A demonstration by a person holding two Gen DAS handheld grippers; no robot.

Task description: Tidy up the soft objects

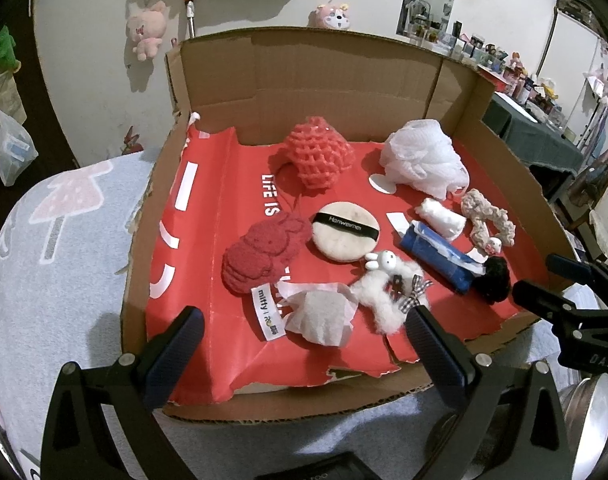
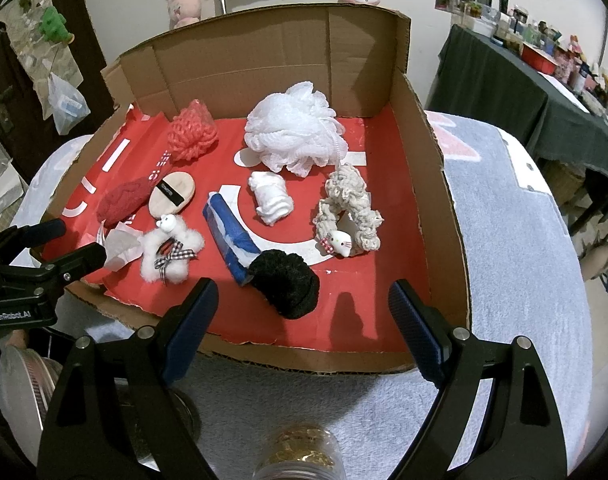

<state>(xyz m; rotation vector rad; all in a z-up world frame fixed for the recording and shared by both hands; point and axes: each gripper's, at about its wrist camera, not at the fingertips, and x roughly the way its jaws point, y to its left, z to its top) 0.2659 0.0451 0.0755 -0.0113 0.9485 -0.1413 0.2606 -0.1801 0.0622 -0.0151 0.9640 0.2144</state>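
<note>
Overlapping blue packet (image 2: 231, 236) behind black scrunchie (image 2: 284, 280), both hand-held grippers (image 1: 304, 348) (image 2: 304, 320) apart

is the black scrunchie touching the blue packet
Touching: in the right wrist view the black scrunchie overlaps the near end of the blue packet, no red floor showing between them.

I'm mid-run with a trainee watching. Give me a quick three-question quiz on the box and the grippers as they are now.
1. True or false: the right gripper is shut on the black scrunchie.
2. Which item lies against the black scrunchie? A) white bath pouf B) blue packet C) powder puff
3. What printed word is on the powder puff's band?

Key: 1 false, both grippers open and empty; 2 B; 3 Hanwemei, as best it reads.
</note>
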